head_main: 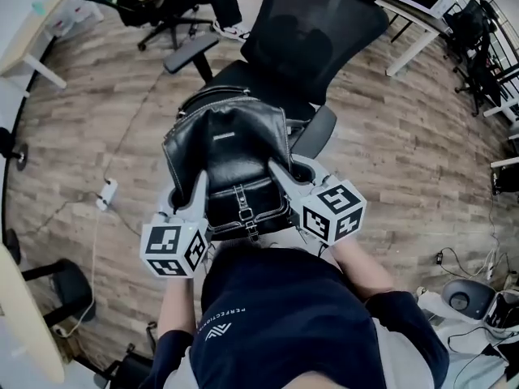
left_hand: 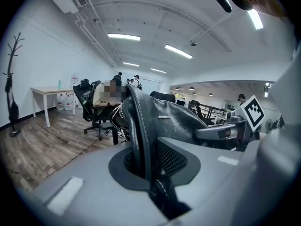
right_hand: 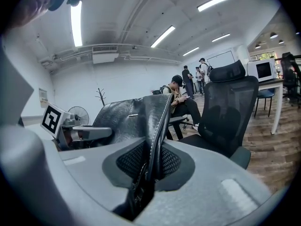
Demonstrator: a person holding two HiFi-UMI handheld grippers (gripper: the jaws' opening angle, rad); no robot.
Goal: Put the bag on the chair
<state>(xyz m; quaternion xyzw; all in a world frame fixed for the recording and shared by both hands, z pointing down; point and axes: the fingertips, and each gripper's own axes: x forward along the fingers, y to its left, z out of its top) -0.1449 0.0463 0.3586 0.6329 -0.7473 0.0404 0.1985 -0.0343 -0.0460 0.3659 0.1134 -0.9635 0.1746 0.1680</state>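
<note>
A white desk (head_main: pixel 415 49) stands on wooden floor (head_main: pixel 405 152).

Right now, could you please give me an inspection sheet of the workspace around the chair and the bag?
Surface: black mesh chair; its seat is mostly hidden behind the bag.
Job's things: black leather bag, held over the seat's front; whether it touches the seat cannot be told.
Clutter: nothing seen.
Grippers: left gripper shut on the bag's left edge; right gripper shut on its right edge.
Cables: white cable with plug on the floor at left; loose cables at lower right.
Surroundings: wood floor, white desk, seated person behind.
</note>
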